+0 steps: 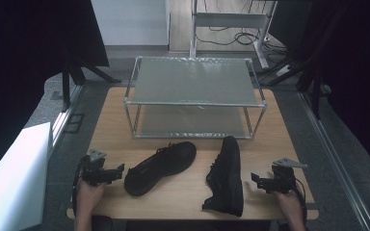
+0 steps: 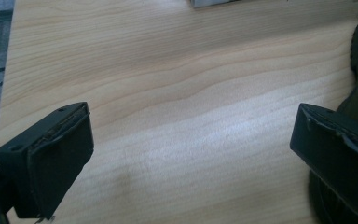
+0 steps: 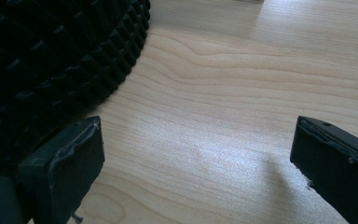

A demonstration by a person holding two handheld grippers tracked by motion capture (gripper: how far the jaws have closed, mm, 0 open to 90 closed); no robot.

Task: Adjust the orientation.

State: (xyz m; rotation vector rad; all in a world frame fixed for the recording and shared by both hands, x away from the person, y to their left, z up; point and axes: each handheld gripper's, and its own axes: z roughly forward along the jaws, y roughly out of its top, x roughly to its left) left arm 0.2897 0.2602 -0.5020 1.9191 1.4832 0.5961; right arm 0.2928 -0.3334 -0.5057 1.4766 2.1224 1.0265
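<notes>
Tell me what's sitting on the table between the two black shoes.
Nothing: between the left shoe and the right shoe there is only a bare strip of the wooden table, as the high view shows.

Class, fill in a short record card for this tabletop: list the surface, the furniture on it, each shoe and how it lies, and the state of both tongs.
surface: light wooden table
rack: two-tier metal-framed shelf rack, at the far side
left shoe: black lace-up shoe, upright, lying diagonally
right shoe: black lace-up shoe on its side, studded sole toward the right tongs
left tongs: open, beside the left shoe, holding nothing
right tongs: open, beside the right shoe, holding nothing
</notes>
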